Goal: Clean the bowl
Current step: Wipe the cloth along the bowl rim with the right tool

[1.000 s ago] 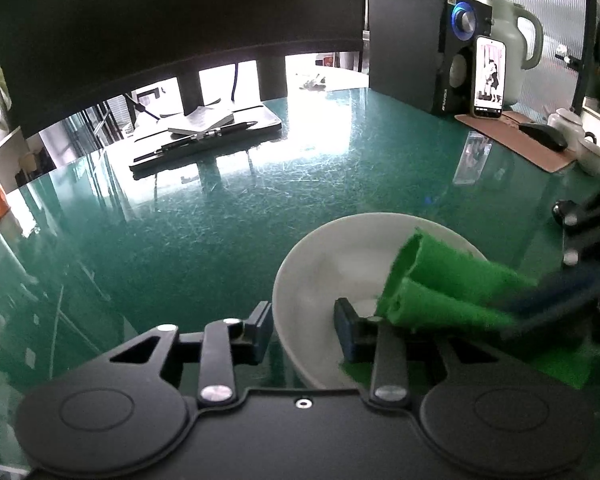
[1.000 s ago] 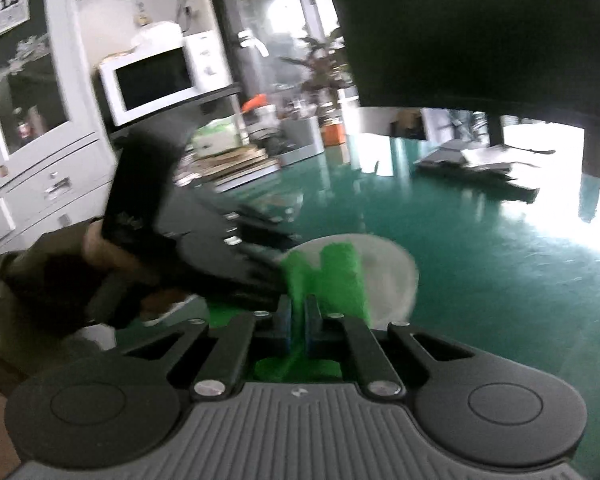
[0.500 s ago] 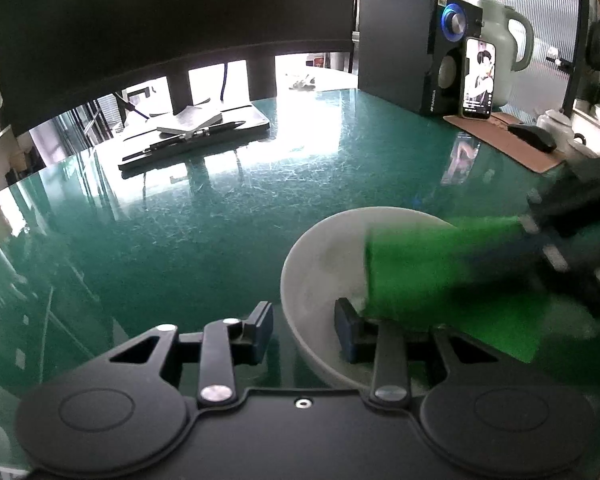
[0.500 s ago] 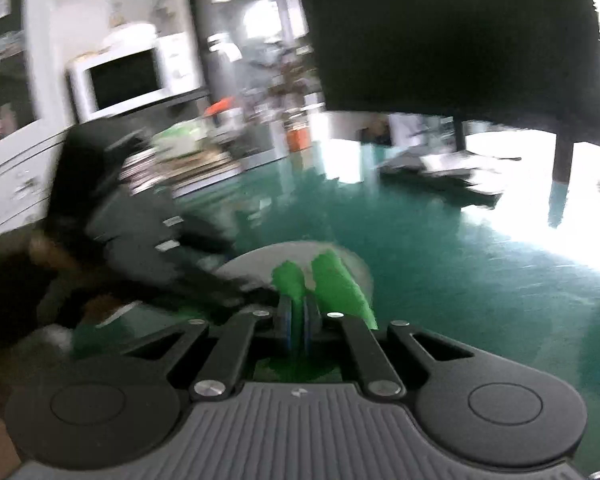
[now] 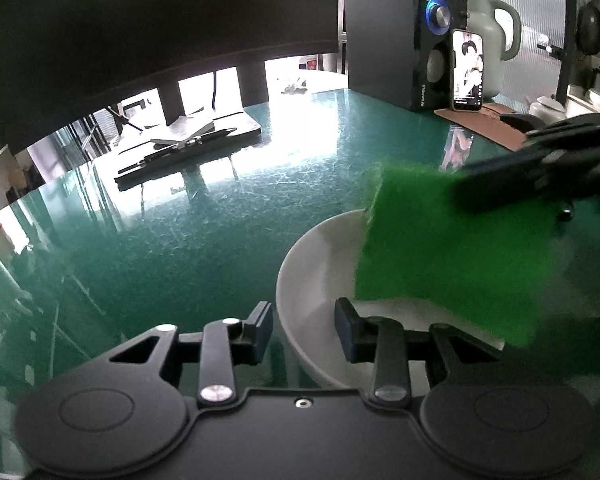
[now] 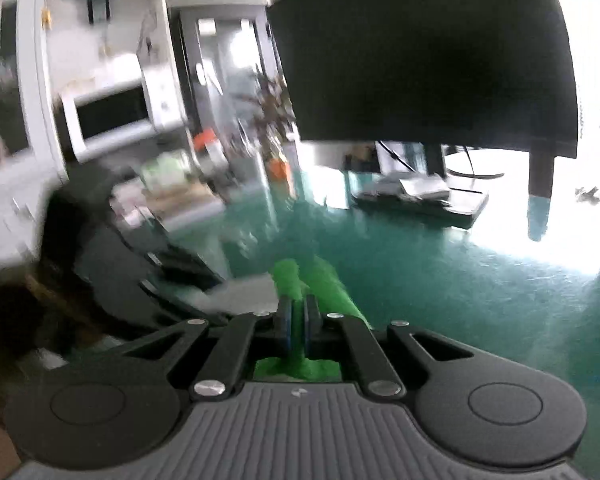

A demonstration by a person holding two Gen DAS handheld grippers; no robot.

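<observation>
**Green cloth wiping a white bowl on a green table**

A white bowl (image 5: 320,264) sits on a glossy green table (image 5: 180,240), close to the person. The left gripper (image 5: 304,330) steadies it: its fingers straddle the near rim, one outside and one inside the bowl, apparently gripping the wall. Over the bowl's right half hangs a folded green cloth (image 5: 448,252), blurred with motion. The right gripper (image 6: 296,328) has its fingers pressed together on the cloth. The bowl's visible inside looks clean and dry; no dirt shows, so I judge the wiping is under way, with how much remains unclear. Farther back stand a monitor (image 5: 140,40), a speaker (image 5: 404,48), a phone (image 5: 467,70) and a kettle (image 5: 496,36).
</observation>
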